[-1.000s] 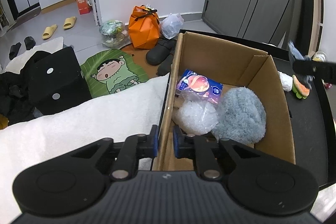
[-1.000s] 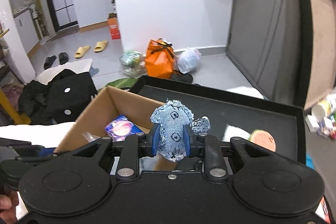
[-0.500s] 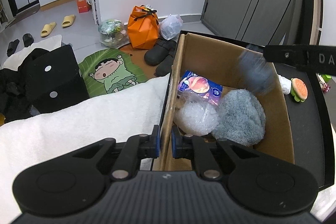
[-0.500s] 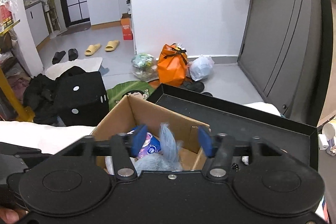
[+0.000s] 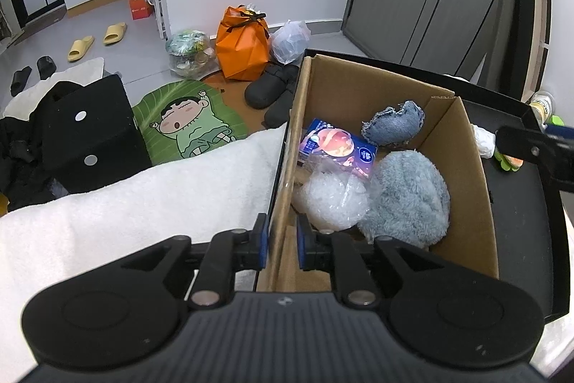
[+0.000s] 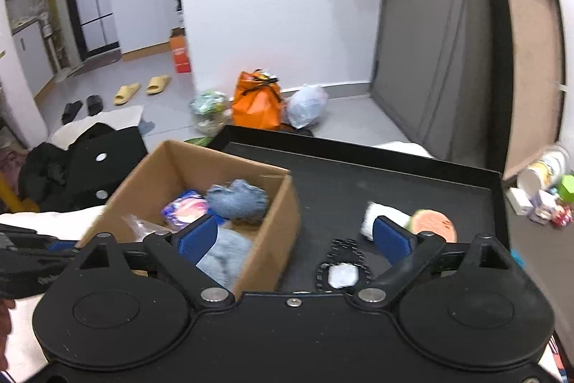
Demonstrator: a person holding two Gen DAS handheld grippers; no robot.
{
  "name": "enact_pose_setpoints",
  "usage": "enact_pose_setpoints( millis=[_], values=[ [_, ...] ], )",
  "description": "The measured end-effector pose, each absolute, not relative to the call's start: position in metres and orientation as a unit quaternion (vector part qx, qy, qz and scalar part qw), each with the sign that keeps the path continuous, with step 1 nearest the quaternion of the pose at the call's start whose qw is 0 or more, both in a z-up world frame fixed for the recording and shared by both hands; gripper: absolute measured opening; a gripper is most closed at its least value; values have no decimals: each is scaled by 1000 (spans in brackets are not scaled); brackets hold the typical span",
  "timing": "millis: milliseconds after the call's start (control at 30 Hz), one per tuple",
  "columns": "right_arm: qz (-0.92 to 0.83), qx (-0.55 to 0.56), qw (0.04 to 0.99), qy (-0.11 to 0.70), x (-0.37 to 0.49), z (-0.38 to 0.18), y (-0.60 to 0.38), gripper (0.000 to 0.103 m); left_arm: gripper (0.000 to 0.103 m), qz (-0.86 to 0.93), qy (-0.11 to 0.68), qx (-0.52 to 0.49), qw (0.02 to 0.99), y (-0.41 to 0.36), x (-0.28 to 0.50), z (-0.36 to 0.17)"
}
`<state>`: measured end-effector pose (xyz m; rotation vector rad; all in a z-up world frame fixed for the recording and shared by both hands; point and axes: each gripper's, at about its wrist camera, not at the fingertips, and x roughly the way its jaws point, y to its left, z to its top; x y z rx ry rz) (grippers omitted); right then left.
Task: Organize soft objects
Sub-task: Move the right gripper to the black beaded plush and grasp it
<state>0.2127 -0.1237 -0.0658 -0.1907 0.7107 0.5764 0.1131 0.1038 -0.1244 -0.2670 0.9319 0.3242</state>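
A cardboard box (image 5: 462,167) stands in a black tray (image 6: 358,182). In it lie a scrap of blue denim (image 5: 394,122) at the back, a grey-blue fluffy pad (image 5: 405,200), a clear plastic ball (image 5: 332,196) and a tissue pack (image 5: 337,144). My left gripper (image 5: 281,241) pinches the box's near left wall, and its jaws are starting to open. My right gripper (image 6: 294,239) hovers over the box's right wall (image 6: 276,239), jaws opening wide with nothing between them. The denim (image 6: 238,198) lies loose beyond it.
On the tray right of the box lie a white soft lump (image 6: 376,218), a burger-shaped toy (image 6: 432,225) and a black ring with a white piece (image 6: 342,271). A white towel (image 5: 143,203) covers the surface left of the box. Bags and shoes litter the floor beyond.
My right gripper opened and let go of the denim scrap, which dropped into the back of the box. The right gripper then shifted right. The left gripper stayed on the box wall.
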Motion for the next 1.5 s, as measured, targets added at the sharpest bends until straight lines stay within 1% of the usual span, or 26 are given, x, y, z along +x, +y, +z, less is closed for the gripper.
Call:
enact_pose_setpoints(
  millis=[67, 200, 400, 467, 600, 800, 1067, 1267, 1367, 1400, 1500],
  values=[
    [273, -83, 894, 346, 215, -69, -133, 94, 18, 158, 449, -128, 870, 104, 113, -124],
    [272, -68, 894, 350, 215, -76, -145, 94, 34, 160, 457, -122, 866, 101, 117, -123],
    [267, -45, 893, 360, 220, -89, -158, 93, 45, 166, 461, -109, 865, 94, 120, -122],
    [268, -39, 893, 361, 221, -94, -161, 92, 47, 168, 463, -103, 864, 92, 122, -121],
    [265, -29, 889, 372, 226, -104, -166, 86, 50, 174, 465, -92, 863, 87, 125, -119],
    [260, -11, 880, 397, 236, -121, -171, 80, 52, 184, 473, -75, 858, 79, 133, -117],
    [257, -11, 868, 424, 249, -142, -166, 78, 53, 196, 483, -58, 852, 70, 144, -118],
    [248, -19, 867, 432, 260, -155, -161, 77, 60, 199, 489, -47, 848, 61, 149, -120],
    [243, -25, 868, 432, 263, -160, -158, 73, 61, 205, 490, -46, 846, 60, 153, -120],
    [241, -23, 867, 434, 264, -162, -158, 70, 61, 205, 491, -46, 846, 60, 154, -120],
    [236, -31, 871, 430, 260, -164, -155, 69, 62, 205, 492, -43, 845, 58, 155, -120]
  ],
)
